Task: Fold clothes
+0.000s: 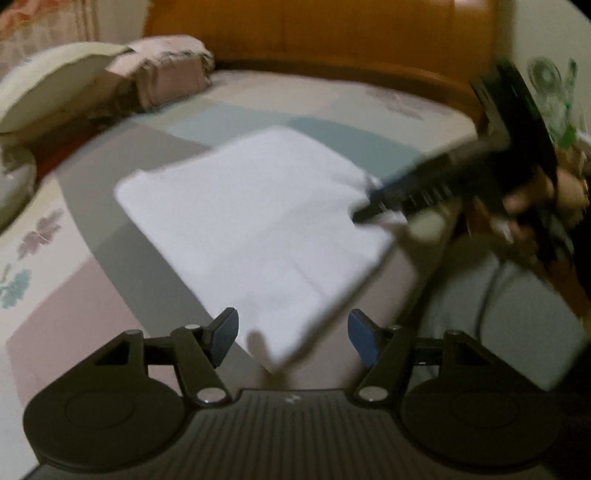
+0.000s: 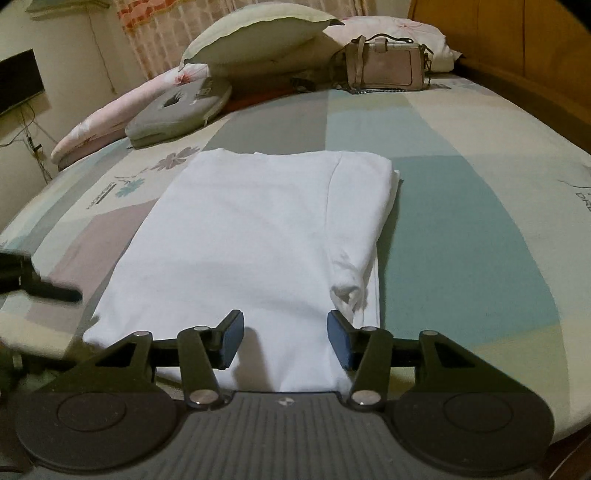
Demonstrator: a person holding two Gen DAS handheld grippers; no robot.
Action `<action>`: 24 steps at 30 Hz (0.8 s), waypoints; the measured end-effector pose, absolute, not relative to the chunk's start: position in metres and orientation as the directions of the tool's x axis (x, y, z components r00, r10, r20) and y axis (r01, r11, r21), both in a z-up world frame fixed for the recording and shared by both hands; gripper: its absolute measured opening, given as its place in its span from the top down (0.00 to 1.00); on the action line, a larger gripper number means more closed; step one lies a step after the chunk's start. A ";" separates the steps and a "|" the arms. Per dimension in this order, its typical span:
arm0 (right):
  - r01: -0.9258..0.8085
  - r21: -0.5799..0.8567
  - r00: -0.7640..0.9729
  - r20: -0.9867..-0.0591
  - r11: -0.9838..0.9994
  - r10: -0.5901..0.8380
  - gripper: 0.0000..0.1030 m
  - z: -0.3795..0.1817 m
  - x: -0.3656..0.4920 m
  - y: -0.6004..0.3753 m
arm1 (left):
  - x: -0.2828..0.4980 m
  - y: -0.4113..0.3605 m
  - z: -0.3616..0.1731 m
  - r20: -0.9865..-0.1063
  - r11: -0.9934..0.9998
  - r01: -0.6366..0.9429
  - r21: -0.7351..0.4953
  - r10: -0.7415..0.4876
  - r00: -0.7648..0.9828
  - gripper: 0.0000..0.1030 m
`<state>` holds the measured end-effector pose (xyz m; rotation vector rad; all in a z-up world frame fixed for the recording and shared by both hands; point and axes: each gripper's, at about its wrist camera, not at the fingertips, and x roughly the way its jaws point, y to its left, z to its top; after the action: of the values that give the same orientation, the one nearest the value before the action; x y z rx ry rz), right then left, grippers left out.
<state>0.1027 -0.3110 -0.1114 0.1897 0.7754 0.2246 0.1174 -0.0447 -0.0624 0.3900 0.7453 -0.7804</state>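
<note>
While both grippers stand released above it, the white garment [image 2: 255,236] lies folded into a rough rectangle on the patchwork bedsheet [image 2: 461,206], near the bed's front edge.

Left to right, in the right wrist view:
- Left gripper [image 1: 293,339]: its tip enters at the far left beside the garment's left edge. In its own view the jaws are apart with nothing between them, and the garment's near corner lies below the gap.
- Grey cushion [image 2: 181,110] and cream pillow [image 2: 258,33], at the head of the bed, well apart from the garment.
- White garment: centre. A tucked sleeve bunches loosely along its right side.
- Right gripper [image 2: 285,339]: jaws apart, empty, over the garment's near edge.
- Handbag [image 2: 386,66]: the only container seen, upright by the pillows. It is closed, so its contents cannot be told.

Risks, as judged:
- The loose sleeve fold on the right may slip out if a finger drags across it.
- Either open jaw, if lowered carelessly, may catch the top layer and pull the fold open.
- The two grippers are near each other and could collide over the garment.
</note>
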 end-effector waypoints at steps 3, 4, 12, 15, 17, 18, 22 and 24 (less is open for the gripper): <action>-0.118 0.281 0.691 -0.665 0.952 0.282 0.42 -0.111 0.105 -0.315 | 0.124 -0.053 -0.069 -0.736 0.645 0.764 0.002 -0.517 0.438 0.35; -0.116 0.287 0.692 -0.664 0.951 0.285 0.42 -0.111 0.104 -0.314 | 0.125 -0.057 -0.073 -0.746 0.636 0.771 -0.016 -0.521 0.415 0.35; -0.112 0.335 0.696 -0.645 0.936 0.315 0.35 -0.113 0.105 -0.312 | 0.100 -0.055 -0.072 -0.793 0.647 0.762 0.018 -0.454 0.405 0.33; -0.118 0.323 0.700 -0.644 0.939 0.309 0.31 -0.113 0.104 -0.307 | 0.100 -0.051 -0.052 -0.765 0.672 0.736 0.086 -0.428 0.480 0.31; -0.116 0.294 0.701 -0.652 0.949 0.288 0.31 -0.109 0.101 -0.302 | 0.101 -0.051 -0.043 -0.752 0.696 0.705 0.137 -0.391 0.531 0.29; -0.116 0.280 0.702 -0.656 0.953 0.278 0.29 -0.107 0.099 -0.299 | 0.101 -0.051 -0.041 -0.747 0.704 0.691 0.163 -0.370 0.553 0.28; -0.146 0.254 0.712 -0.644 0.956 0.279 0.22 -0.097 0.086 -0.294 | 0.090 -0.061 -0.055 -0.748 0.662 0.688 0.298 -0.285 0.599 0.26; -0.150 0.266 0.717 -0.634 0.952 0.290 0.21 -0.092 0.080 -0.296 | 0.078 -0.071 -0.069 -0.732 0.608 0.687 0.398 -0.240 0.637 0.26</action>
<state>0.0797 -0.2955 -0.0920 0.2013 0.7326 0.2449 0.0777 -0.0708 -0.0694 0.7308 0.6849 -0.5863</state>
